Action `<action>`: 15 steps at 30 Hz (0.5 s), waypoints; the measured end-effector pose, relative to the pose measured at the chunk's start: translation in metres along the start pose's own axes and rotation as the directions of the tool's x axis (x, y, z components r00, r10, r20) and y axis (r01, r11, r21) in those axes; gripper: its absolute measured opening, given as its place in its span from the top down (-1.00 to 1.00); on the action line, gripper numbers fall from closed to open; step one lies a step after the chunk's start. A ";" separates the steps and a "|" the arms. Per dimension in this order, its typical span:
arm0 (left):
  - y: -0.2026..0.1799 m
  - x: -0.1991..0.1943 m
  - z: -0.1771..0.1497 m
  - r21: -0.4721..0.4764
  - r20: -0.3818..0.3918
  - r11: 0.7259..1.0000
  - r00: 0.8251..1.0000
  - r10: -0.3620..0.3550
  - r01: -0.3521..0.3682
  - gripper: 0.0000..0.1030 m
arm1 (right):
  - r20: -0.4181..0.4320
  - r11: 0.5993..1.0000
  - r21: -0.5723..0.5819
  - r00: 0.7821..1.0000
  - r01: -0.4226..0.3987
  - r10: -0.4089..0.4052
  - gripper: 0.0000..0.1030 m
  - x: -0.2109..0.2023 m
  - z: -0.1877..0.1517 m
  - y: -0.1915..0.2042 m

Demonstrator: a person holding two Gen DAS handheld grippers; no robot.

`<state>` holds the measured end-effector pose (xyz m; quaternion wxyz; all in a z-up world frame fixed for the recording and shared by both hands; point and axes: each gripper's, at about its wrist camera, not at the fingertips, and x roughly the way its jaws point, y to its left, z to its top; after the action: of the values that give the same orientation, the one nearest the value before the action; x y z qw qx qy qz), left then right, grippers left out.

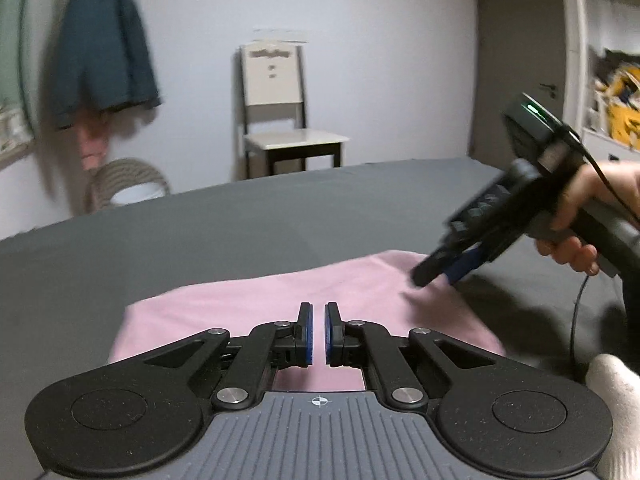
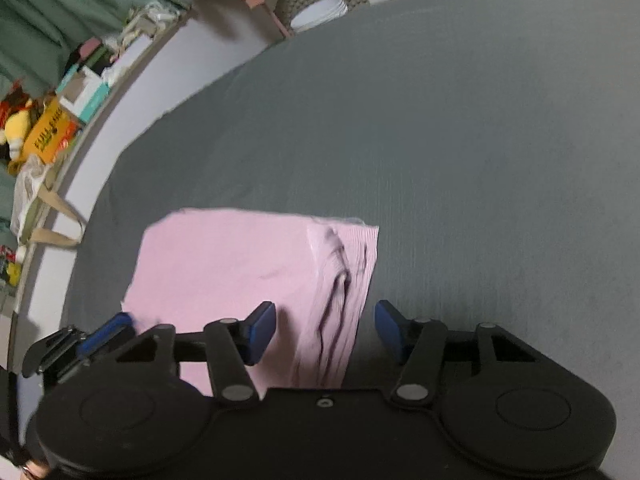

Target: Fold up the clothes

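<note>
Right claw (image 2: 325, 330) gapes over folded pink garment (image 2: 224, 268)

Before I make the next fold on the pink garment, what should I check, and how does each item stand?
1. Pink folded garment lies flat on the grey bedsheet: ok.
2. Right tool open, straddling the garment's wrinkled edge: ok.
3. Left tool gripping cloth: not ok, nearly shut on nothing.
4. Layers at that edge aligned: cannot tell, blurred.
5. Sheet ahead bare for the fold: ok.
</note>
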<state>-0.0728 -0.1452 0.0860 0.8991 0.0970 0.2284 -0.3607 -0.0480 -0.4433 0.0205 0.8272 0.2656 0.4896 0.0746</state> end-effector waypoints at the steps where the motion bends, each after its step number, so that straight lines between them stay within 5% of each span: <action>1: -0.008 0.008 0.000 -0.008 0.002 1.000 1.000 0.008 -0.008 0.94 | -0.001 1.000 -0.006 1.000 0.004 -0.004 -0.06 0.001 -0.001 0.001; 9: -0.008 0.052 0.000 -0.232 -0.115 0.963 0.987 0.110 -0.134 0.93 | -0.002 1.000 -0.026 1.000 -0.005 0.005 -0.19 0.001 -0.001 0.005; 15: -0.009 0.063 -0.015 -0.203 -0.115 0.964 0.982 0.150 -0.171 0.91 | -0.002 0.999 -0.034 1.000 -0.018 0.018 -0.31 0.003 -0.001 0.007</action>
<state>-0.0439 -0.1845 0.0425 0.9182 0.0365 0.3010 -0.2548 -0.0469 -0.4362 0.0214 0.8305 0.2560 0.4863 0.0905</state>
